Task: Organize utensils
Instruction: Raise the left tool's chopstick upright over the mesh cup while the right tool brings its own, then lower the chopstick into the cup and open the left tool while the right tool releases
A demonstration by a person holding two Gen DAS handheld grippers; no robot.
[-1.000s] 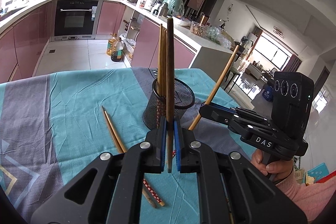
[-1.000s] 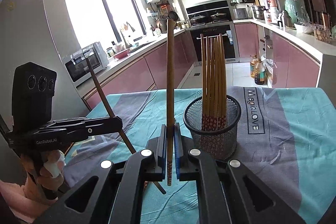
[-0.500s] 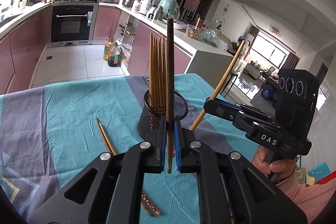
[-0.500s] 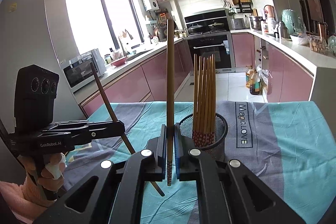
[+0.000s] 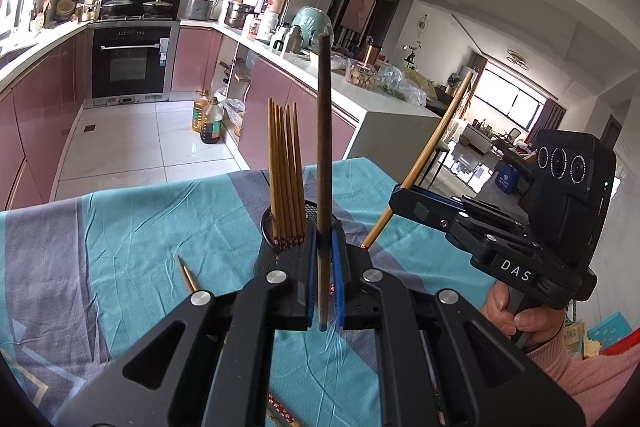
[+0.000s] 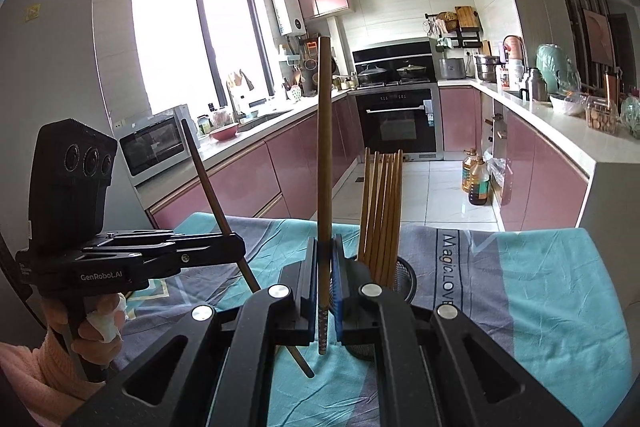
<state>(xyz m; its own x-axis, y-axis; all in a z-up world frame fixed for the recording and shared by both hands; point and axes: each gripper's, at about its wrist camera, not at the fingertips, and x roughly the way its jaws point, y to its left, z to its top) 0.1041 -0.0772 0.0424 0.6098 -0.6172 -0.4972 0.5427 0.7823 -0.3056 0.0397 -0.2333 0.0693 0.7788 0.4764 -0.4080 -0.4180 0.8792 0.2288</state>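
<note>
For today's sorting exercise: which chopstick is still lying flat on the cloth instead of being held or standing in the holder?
The loose chopstick left of the mesh holder lies flat on the cloth; others stand bundled or sit clamped in claws.

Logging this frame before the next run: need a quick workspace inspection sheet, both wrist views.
Surface: table under a teal and grey cloth, wrinkled.
Job's things: mesh cup holding a bundle of chopsticks upright; loose chopstick lying on the cloth; more patterned ends at the near edge.
Clutter: nothing seen on the cloth.
Grippers: left gripper shut on a dark chopstick, upright; right gripper shut on a brown chopstick, upright.
Cables: nothing seen.
Surroundings: kitchen, oven, crowded counter, oil bottles on the floor.
</note>
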